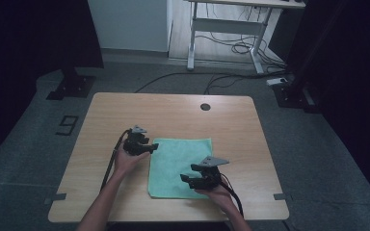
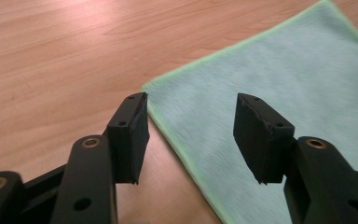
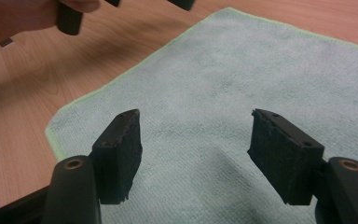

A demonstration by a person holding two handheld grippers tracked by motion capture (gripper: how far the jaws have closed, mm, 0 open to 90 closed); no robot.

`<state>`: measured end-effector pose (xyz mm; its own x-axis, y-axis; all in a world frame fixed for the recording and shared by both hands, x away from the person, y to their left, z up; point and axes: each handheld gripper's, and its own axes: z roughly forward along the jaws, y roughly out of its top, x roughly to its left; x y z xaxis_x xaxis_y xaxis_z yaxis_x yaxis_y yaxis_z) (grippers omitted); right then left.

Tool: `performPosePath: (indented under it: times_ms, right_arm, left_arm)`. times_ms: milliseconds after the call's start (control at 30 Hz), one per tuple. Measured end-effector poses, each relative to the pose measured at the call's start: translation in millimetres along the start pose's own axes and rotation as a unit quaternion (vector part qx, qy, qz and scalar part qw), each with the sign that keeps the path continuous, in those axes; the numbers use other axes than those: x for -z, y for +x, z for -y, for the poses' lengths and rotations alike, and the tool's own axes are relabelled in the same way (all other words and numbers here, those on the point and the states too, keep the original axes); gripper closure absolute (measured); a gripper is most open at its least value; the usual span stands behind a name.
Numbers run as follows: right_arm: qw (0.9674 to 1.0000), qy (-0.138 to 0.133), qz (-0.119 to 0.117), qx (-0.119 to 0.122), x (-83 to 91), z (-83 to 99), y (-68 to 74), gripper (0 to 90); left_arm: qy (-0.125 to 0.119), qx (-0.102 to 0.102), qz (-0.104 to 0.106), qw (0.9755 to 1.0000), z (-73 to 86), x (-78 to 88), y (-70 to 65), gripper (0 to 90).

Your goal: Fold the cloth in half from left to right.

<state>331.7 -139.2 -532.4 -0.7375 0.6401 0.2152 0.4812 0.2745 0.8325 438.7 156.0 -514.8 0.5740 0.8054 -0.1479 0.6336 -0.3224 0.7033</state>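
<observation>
Green cloth (image 1: 180, 166) lies flat — left hand-held gripper (image 1: 149, 146) at its corner, right hand-held gripper (image 1: 187, 179) above it — both wide.

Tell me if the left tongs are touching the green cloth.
Cannot tell. The left tongs stand open astride the green cloth's edge in the left gripper view; tips' contact unclear.

The cloth (image 1: 179, 166) lies flat on the bench (image 1: 173, 113), toward its near edge — about midway between the left and right edges. The left hand-held gripper (image 1: 150, 146) sits at the cloth's far left corner; the right hand-held gripper (image 1: 187, 179) is over its near right part.
</observation>
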Motion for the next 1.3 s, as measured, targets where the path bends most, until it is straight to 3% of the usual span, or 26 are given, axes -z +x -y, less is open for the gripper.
performPosePath:
  times_ms: [200,367,667,1067,1300]
  right_arm:
    - [1.0000,0.002,0.004,0.001,2.9,2.8,-3.2,34.3]
    - [1.0000,0.006,0.005,0.001,3.1,6.4,-4.6,34.4]
    - [0.9999,0.010,0.007,-0.001,4.8,9.0,-5.2,34.7]
    - [0.9999,0.006,0.011,-0.002,10.7,10.3,-6.4,34.8]
    - [0.9999,0.002,0.012,-0.002,12.9,9.8,-6.5,35.3]
  left_arm:
    - [0.005,-0.010,-0.007,0.9999,-6.2,-13.9,1.9,46.7]
    - [0.010,0.000,-0.004,0.9999,-6.9,-20.8,6.9,48.3]
    - [0.010,-0.001,0.007,0.9999,-10.2,-25.8,7.2,53.0]
    - [0.026,0.012,0.005,0.9996,-12.1,-32.3,15.7,58.5]
    - [0.023,0.014,-0.012,0.9996,-12.1,-34.3,18.3,60.0]
